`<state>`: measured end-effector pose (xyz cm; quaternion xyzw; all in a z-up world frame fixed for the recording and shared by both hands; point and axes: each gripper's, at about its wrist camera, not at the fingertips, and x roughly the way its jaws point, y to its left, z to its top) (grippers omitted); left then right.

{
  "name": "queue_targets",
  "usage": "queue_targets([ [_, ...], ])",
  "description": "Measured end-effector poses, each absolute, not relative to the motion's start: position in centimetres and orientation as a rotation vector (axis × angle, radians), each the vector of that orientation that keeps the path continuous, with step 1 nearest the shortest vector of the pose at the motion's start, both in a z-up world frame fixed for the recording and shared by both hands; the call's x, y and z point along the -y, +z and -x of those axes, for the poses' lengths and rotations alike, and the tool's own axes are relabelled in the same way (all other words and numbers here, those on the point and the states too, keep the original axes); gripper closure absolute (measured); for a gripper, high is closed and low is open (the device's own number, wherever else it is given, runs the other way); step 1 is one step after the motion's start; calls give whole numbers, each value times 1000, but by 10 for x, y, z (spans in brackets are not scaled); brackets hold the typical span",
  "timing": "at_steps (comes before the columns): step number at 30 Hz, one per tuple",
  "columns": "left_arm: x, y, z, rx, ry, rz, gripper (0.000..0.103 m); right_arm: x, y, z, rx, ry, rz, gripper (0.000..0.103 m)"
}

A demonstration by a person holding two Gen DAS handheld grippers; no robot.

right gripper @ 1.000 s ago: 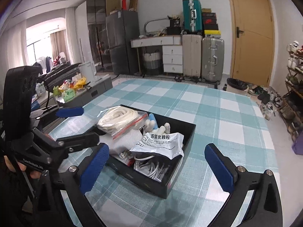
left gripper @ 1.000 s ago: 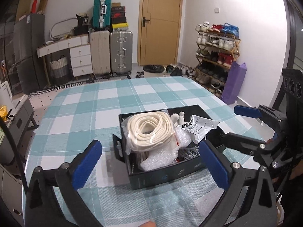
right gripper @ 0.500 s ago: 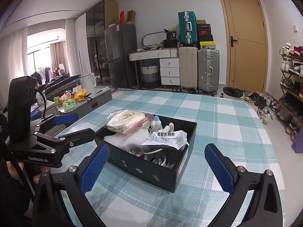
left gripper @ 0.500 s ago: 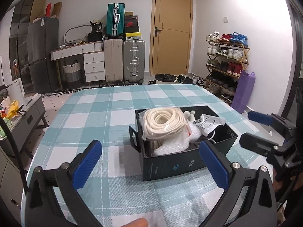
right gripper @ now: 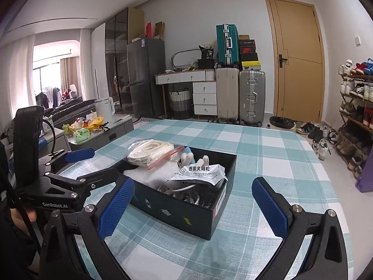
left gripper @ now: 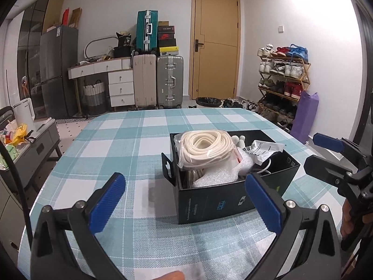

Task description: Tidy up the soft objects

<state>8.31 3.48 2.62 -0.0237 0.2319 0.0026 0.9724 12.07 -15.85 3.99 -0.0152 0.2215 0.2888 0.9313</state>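
Checked cloth covers the counter (left gripper: 139, 144); ahead of both wide-open, empty claws, left claw (left gripper: 185, 204) and right claw (right gripper: 192, 206), sits the black box (right gripper: 186, 212), seemingly already packed with bagged rope (left gripper: 205, 147), foam and packets.

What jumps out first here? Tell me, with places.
The black box in the middle of the checked table, overfull, with a bagged coil of cream rope on top and a silver sachet beside it. Both the left gripper and the right gripper hang open just short of it.
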Motion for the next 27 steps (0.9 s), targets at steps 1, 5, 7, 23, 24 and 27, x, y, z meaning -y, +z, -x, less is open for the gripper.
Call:
queue_targets([
  [1,-35,26,-83,-466,5,50,0,159,40,-121,-451,588,32,1],
  [5,-36,25,-82,-463,6,57,0,159,38,-120,-447,584,32,1],
  [7,-36,26,-81,-458,9,56,0,159,38,-120,-445,582,32,1],
  [23,-36,27,-76,-429,22,55,0,160,34,-114,-398,561,36,0],
  [24,-36,28,-75,-425,23,54,0,160,34,-113,-393,562,38,0],
  [27,-35,28,-76,-423,25,50,0,161,34,-111,-385,564,39,0],
])
